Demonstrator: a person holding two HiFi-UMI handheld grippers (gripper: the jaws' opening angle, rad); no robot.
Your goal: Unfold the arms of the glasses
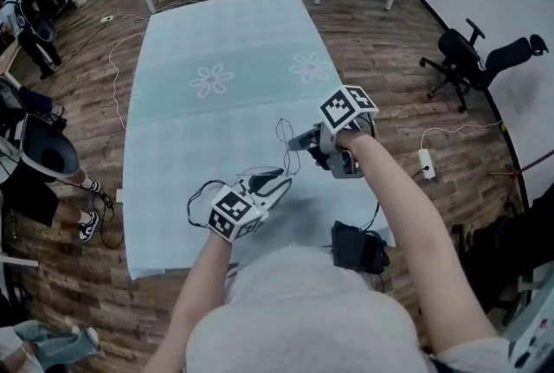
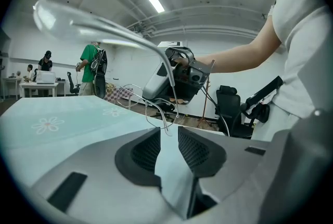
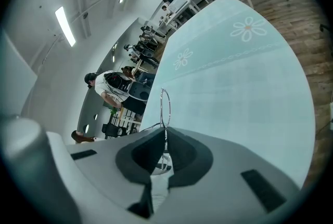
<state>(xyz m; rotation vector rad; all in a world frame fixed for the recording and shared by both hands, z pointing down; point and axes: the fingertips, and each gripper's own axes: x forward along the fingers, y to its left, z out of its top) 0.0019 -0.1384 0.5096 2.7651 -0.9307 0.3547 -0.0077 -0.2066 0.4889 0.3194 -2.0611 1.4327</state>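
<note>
Glasses of thin wire, likely light and easily bent, pinched above the counter by right gripper fingers; left gripper fingers narrowly apart at an arm tip, best held gently.

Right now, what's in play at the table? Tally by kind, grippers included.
Grey handheld two-jaw grippers: 2, left gripper and right gripper
Thin wire-framed glasses: 1
Table under pale teal cloth: 1
Total: 4

The thin, silver wire-rimmed glasses are held lifted near mid-table; one round rim stands upright on edge; a slender arm trails toward seven o'clock.
</note>
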